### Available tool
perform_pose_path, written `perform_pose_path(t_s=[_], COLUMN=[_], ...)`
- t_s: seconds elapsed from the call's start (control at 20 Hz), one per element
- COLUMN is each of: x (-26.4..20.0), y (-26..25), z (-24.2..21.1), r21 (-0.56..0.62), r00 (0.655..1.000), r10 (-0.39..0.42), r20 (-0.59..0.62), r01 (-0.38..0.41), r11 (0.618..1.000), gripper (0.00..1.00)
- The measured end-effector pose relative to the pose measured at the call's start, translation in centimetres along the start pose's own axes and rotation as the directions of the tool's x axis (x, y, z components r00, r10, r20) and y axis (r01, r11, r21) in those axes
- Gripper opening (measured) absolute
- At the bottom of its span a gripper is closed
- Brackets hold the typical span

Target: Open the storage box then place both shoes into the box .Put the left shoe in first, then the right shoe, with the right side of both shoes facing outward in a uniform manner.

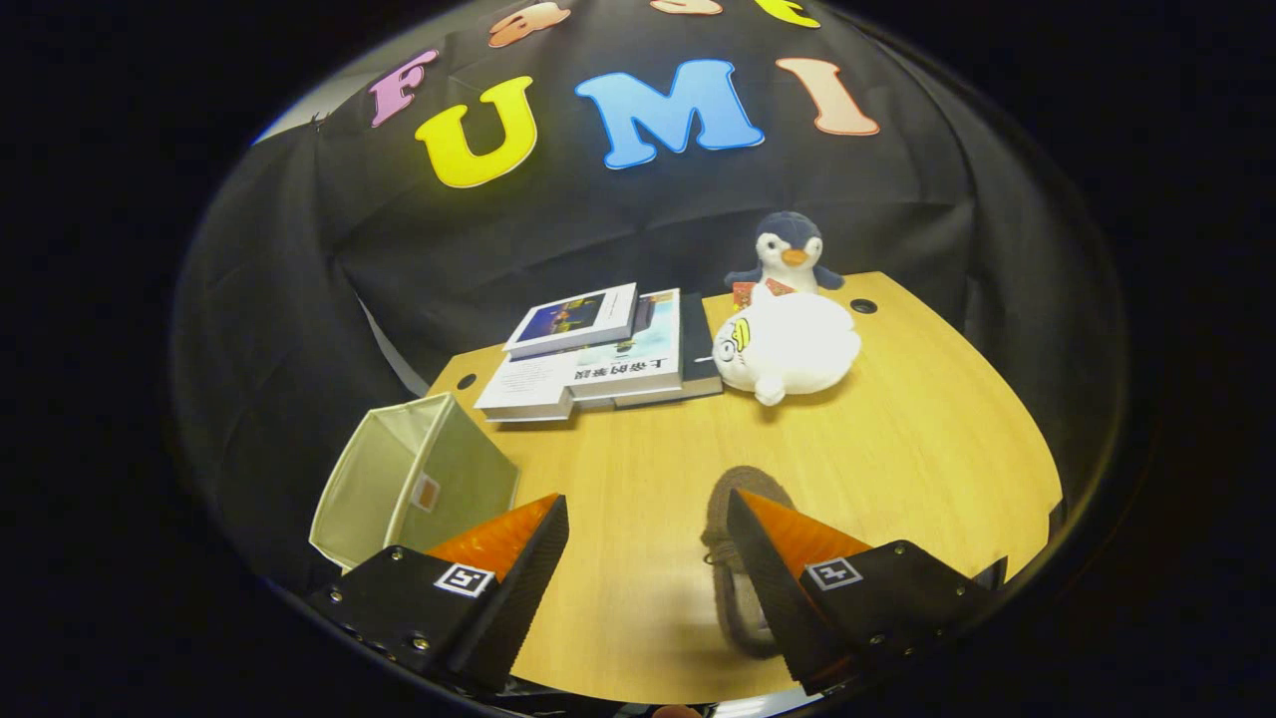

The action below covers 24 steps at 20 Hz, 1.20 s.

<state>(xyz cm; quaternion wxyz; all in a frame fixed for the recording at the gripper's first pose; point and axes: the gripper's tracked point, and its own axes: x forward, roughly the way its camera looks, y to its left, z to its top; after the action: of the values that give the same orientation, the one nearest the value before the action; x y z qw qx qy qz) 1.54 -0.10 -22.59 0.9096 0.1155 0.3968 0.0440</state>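
Nearest, the gripper (648,514) is hovering above the wooden tabletop (917,459) with its jaws spread wide and nothing between them but bare wood. One brown knitted shoe (736,573) is lying on the tabletop just beside the right finger's inner edge, its toe pointing away past the fingertip; the finger is covering part of it, so whether the two are touching cannot be told. Outside the left finger, a pale fabric storage box (414,479) is sitting at the tabletop's left edge, tilted, its open mouth facing up and toward the left, with a small tag on its near wall. The box's inside is showing as plain cloth.

Farther on, well beyond the fingers, a stack of books (598,359) is lying flat, a smaller book resting on top of two larger ones. Just right of the stack, a white plush toy (793,344) is lying on its belly, touching or nearly touching the books. Behind it, a penguin plush (788,251) is standing upright at the tabletop's far edge, against the black cloth wall (299,299).
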Motion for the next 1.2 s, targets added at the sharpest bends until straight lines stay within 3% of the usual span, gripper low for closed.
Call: perform_pose_path(t_s=[0.5, 1.0, 1.2], x=[1.0, 3.5, 4.5], y=[-7.6, -12.3, -12.9], z=[-3.8, -10.2, -11.3], r21=[-0.057, -0.11, -0.08], r00=[0.993, 0.959, 0.951], r10=[-0.087, -0.146, -0.143], r20=[-0.086, -0.245, -0.276], r01=[0.082, 0.123, 0.125], r11=[0.995, 0.986, 0.989], gripper=[0.98, 0.98, 0.83])
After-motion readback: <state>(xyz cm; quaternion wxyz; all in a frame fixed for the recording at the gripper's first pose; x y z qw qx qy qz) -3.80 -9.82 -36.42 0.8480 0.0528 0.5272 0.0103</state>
